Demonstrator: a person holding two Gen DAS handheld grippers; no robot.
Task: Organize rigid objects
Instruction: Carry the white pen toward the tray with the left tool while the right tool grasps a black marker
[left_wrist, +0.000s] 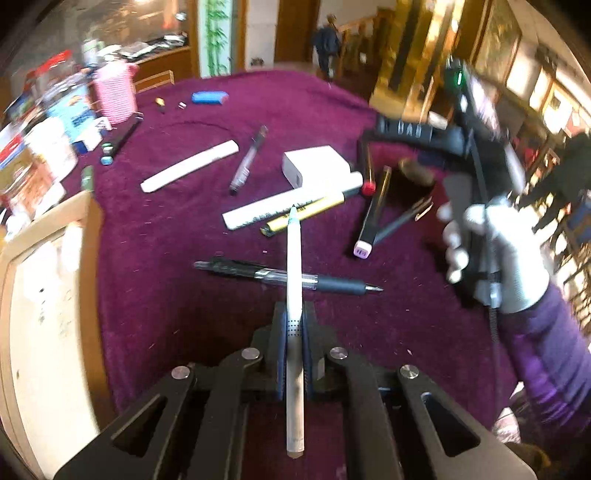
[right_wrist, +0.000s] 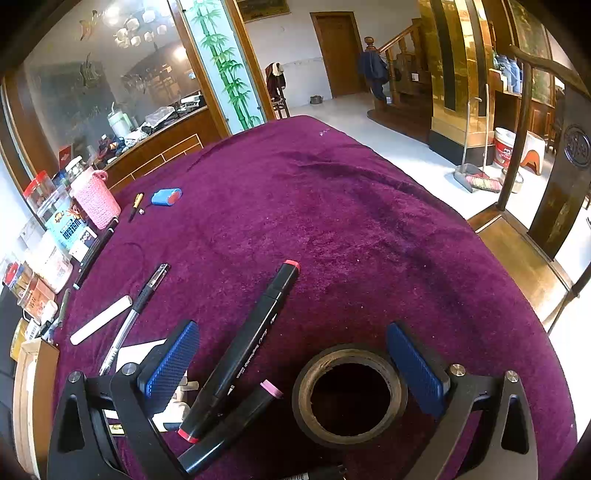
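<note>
Over the purple-clothed surface (right_wrist: 332, 206), the left hand-held gripper (left_wrist: 294, 332) is clamped on a white pen (left_wrist: 294, 266), lifted clear above a black pen (left_wrist: 280, 277) lying crosswise on the cloth. Nearby to the right, the right hand-held gripper (right_wrist: 295, 365) stands wide apart, holding nothing, with a roll of black tape (right_wrist: 349, 391) and a red-capped black marker (right_wrist: 243, 350) lying between its blue pads (right_wrist: 173, 360).

Bare cloth (right_wrist: 351, 206) beyond tape roll (right_wrist: 349, 393)

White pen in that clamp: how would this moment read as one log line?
left tool: shut on slim white pen | right tool: open over black tape roll | surface: purple cloth
</note>
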